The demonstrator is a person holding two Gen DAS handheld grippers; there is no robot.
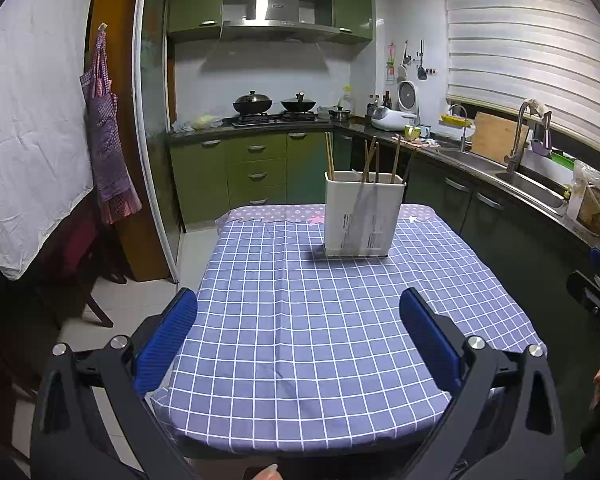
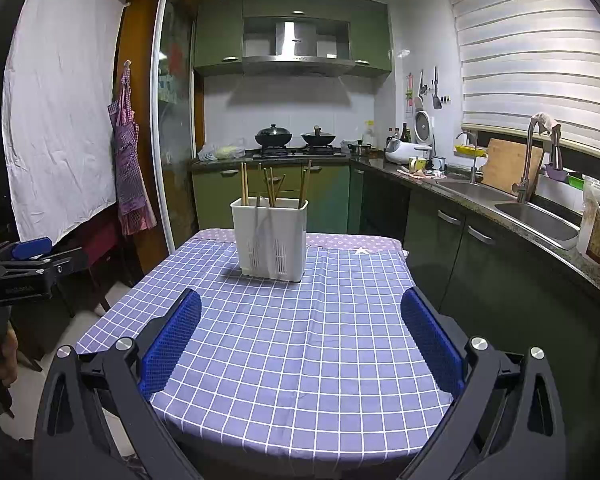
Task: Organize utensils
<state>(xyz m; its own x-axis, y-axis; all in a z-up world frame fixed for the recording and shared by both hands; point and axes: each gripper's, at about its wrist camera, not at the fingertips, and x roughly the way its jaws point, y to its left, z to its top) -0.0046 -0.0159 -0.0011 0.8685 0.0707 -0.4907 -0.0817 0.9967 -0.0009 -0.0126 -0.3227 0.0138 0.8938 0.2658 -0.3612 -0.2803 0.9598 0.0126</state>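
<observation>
A white utensil holder (image 1: 363,216) (image 2: 270,238) stands upright at the far end of the table, on a blue checked cloth (image 1: 320,320) (image 2: 300,340). Several wooden chopsticks (image 1: 370,158) (image 2: 272,186) stick up out of it. My left gripper (image 1: 298,304) is open over the table's near half, with nothing between its blue pads. My right gripper (image 2: 300,308) is open too, also empty, well short of the holder. Each gripper shows at the edge of the other's view: the right one (image 1: 596,280) and the left one (image 2: 28,252).
A kitchen counter with a sink (image 2: 540,216) runs along the right, close to the table's right edge. A stove with two woks (image 1: 274,106) is at the back. An apron (image 1: 108,144) and a white sheet hang on the left. A dark chair (image 1: 84,272) stands left of the table.
</observation>
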